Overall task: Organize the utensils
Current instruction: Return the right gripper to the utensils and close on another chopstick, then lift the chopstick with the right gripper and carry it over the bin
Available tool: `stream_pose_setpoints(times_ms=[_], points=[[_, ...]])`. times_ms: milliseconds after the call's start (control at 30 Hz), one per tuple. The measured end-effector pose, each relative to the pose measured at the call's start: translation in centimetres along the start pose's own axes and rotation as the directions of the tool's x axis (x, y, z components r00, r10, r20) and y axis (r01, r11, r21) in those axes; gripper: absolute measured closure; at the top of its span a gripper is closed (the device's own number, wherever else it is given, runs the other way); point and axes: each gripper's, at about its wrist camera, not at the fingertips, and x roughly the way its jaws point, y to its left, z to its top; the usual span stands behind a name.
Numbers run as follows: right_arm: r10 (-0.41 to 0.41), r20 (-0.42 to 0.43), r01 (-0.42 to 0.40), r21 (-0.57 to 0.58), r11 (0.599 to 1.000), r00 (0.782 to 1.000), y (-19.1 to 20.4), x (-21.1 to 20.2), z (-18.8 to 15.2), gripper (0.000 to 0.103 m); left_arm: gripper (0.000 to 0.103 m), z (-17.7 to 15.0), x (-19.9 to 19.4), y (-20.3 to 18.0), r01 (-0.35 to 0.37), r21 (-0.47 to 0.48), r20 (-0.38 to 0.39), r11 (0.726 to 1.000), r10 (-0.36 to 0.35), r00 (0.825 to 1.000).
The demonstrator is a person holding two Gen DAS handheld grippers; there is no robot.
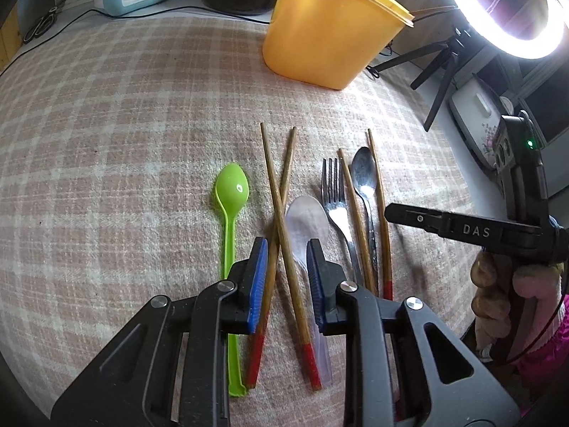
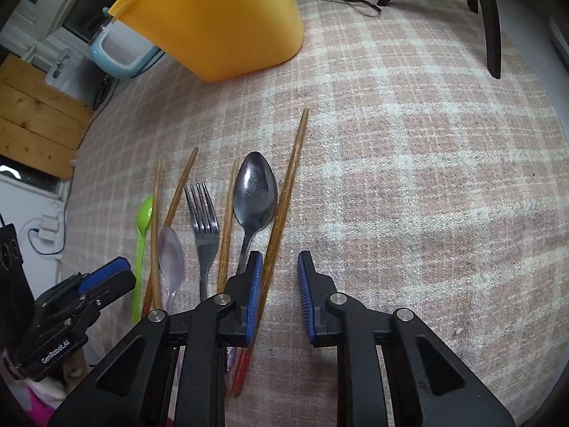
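Both wrist cameras look steeply down, close over the utensils [image 1: 320,220]; the yellow tub [image 2: 220,17] stands far in both.

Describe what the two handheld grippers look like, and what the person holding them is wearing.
Both are black plastic tools with angular cut-out arms, silver pivot screws and ribbed blue pads on the fingertips. The left gripper looks the same as the right gripper. The right one carries white "DAS" lettering and a small green light; the left is marked "GenRobot.AI". The hand on the right gripper wears a pale pink cuff over a magenta sleeve.
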Motion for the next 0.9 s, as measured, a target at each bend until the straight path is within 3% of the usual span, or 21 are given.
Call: stream_pose_setpoints(times_ms=[433, 800, 900], points=[[-0.094, -0.054, 0.093, -0.032, 0.995, 0.994, 2.9, 1.9, 2.1, 0.090, 0.081, 2.5, 1.9, 1.0, 0.031, -0.029, -0.017, 0.999, -0.031, 0.999], [-0.161, -0.082, 0.150, -0.120, 0.981, 0.984, 6.2, 3.0, 3.2, 0.095, 0.081, 3.5, 3.4, 1.2, 0.005, -0.015, -0.037, 1.000, -0.006, 0.999], [-0.148, -0.085, 0.138, -0.117, 0.983, 0.985, 6.4, 3.2, 3.5, 0.096, 0.095, 3.7, 3.8, 1.3, 0.016, -0.021, -0.049, 1.000, -0.017, 0.999]])
